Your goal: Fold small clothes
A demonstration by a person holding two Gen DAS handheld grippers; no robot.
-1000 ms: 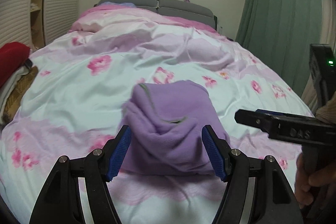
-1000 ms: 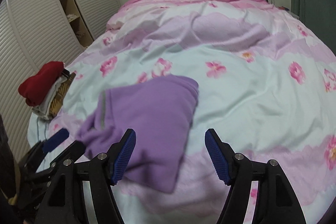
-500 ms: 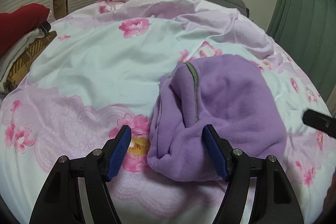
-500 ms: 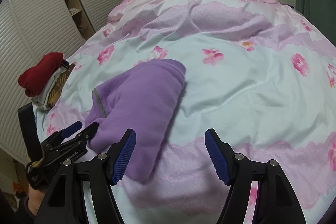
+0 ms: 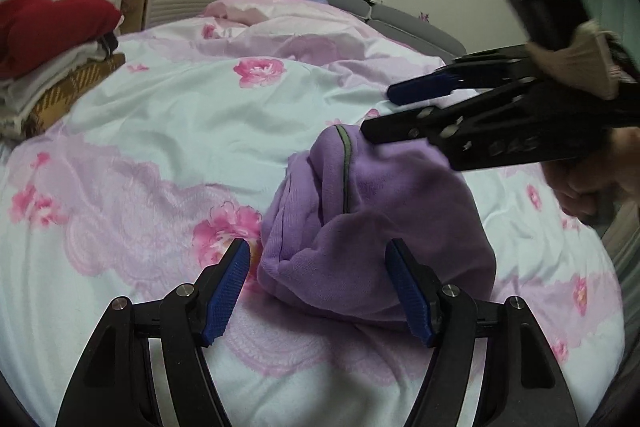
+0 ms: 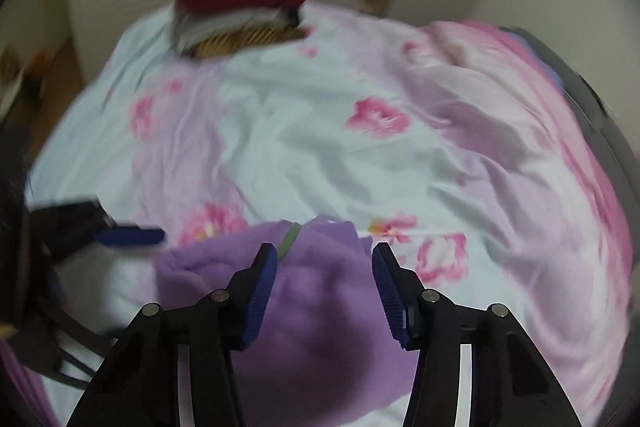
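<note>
Left wrist view: a folded purple garment (image 5: 376, 227) was seen at the lower centre of the frame, lying on a flowered bedspread (image 5: 168, 131). The left gripper (image 5: 320, 287) was held with its fingers spread wide and nothing between them, its tips just in front of the garment's near edge. The right gripper (image 5: 404, 111) entered from the upper right, its fingers parted, poised over the garment's far end. A stack of clothes (image 5: 52, 51) topped by a red piece was seen at the upper left.

In the blurred right wrist view, the garment (image 6: 320, 307) filled the lower centre, and the right gripper (image 6: 324, 291) was released above it.
</note>
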